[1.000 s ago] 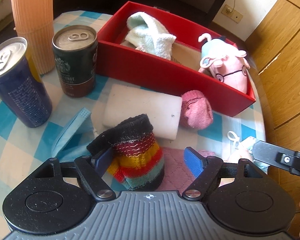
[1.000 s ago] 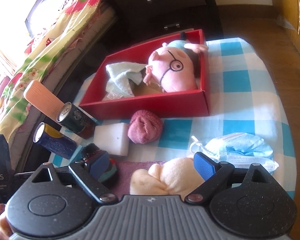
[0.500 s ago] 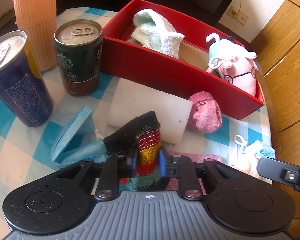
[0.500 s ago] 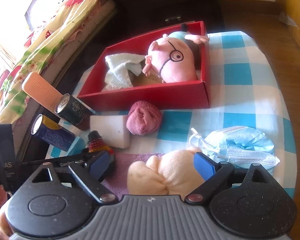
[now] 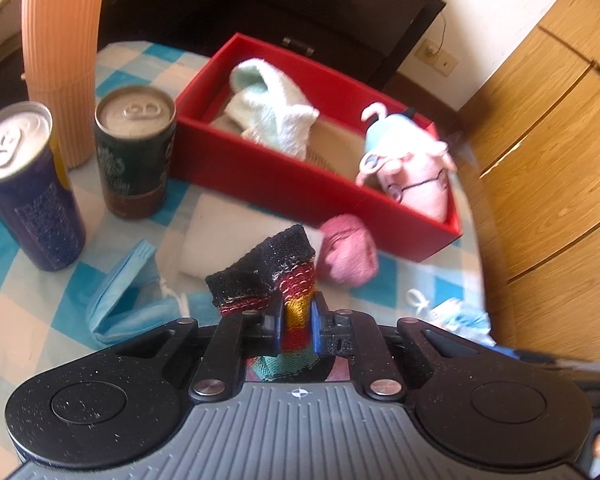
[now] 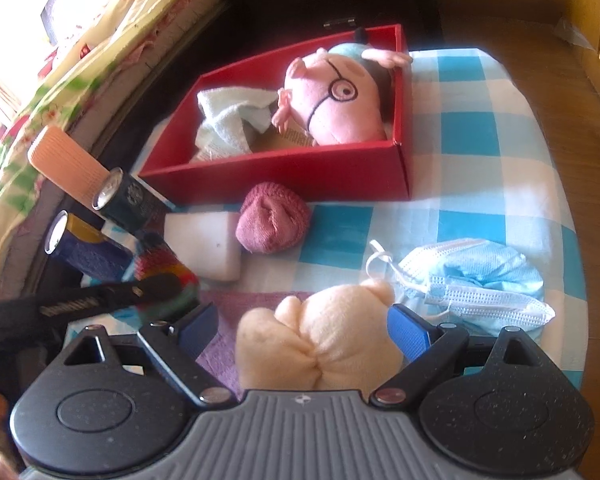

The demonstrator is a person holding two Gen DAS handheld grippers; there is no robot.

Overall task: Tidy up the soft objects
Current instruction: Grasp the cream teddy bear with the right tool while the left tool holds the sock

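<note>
Striped sock (image 5: 296,312) lifted (pinched); red box (image 5: 284,184) holds towel (image 5: 276,120), plush (image 5: 416,172).

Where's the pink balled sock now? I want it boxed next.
In both views the pink balled sock lies on the checked cloth, just outside the red box, beside the white block.

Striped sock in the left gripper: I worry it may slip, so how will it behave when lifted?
The striped sock is probably floppy: its black cuff folds sideways. Likely light and squashy, since the left gripper pinches it thin. The knit probably grips the pads.
</note>
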